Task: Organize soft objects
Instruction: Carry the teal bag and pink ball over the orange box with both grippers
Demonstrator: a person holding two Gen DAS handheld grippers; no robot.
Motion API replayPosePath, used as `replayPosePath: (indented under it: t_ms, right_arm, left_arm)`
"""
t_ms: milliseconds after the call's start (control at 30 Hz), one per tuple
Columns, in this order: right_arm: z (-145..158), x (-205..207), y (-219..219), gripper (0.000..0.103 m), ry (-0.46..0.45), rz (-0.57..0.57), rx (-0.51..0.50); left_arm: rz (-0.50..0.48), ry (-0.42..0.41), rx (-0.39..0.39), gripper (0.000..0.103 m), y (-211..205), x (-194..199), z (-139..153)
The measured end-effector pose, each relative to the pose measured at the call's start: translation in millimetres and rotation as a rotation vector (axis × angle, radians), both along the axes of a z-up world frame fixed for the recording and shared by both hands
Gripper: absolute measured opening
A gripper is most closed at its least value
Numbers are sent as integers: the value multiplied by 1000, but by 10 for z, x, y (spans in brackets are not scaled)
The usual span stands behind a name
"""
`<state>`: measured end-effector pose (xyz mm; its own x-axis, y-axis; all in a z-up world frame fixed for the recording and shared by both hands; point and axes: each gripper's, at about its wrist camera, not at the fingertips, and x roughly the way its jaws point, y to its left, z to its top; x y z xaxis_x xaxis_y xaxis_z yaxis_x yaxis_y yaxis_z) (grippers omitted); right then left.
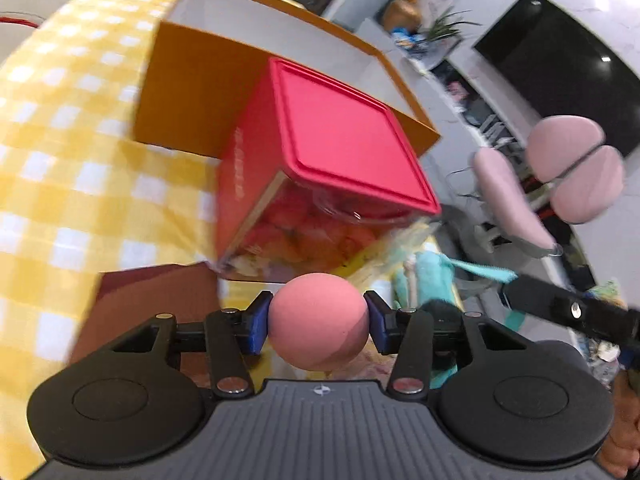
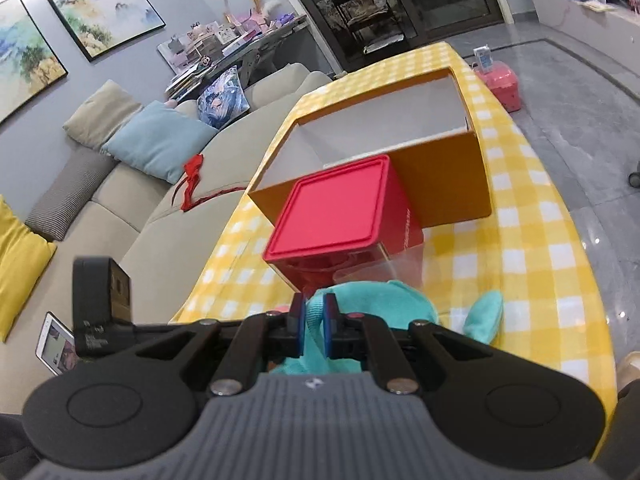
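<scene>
My left gripper [image 1: 318,322] is shut on a pink foam ball [image 1: 318,320] and holds it above the table, just in front of a clear container with a red lid [image 1: 344,140]. My right gripper [image 2: 313,330] is shut on a teal cloth [image 2: 380,300], which bunches ahead of the fingers and trails to the right on the yellow checked tablecloth [image 2: 532,248]. The red-lidded container [image 2: 336,204] stands right ahead of it. Behind it an open orange box [image 2: 440,176] with a white inside lies empty. The teal cloth also shows in the left wrist view [image 1: 428,276].
The other gripper's black arm [image 1: 568,308] reaches in at the right of the left wrist view. A beige sofa [image 2: 132,208] with cushions runs along the table's left edge. A pink chair [image 1: 568,168] and grey floor [image 2: 592,112] lie to the right.
</scene>
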<state>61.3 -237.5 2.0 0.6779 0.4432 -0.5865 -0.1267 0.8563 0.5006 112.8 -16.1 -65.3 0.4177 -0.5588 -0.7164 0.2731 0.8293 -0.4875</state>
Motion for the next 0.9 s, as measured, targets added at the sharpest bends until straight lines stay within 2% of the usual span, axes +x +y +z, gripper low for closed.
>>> replayPosePath:
  t_ms: [100,300,400,533,700,900]
  right_arm:
    - [89,-9,77,6,-14,12,-15]
    - [227,-44,129,6,-26,4,-26]
    - [280,-55,110,6,-34,-6,-17]
    - [352,-68,85,6,-38,-12,17]
    - [494,-93,86,6,-72,-8,35]
    - [640,-109,49,6,-103,-8,80]
  left_arm:
    - [-10,-18,65,56,-5,-31,160]
    - [12,9,87,56,22,-57,302]
    - [38,23,72,55,96,-60,373]
    - [79,-20,52,55,233,-87,533]
    - [150,-84,83,55,339,-133,808]
    - [140,-180,68,56,336,-210,1114]
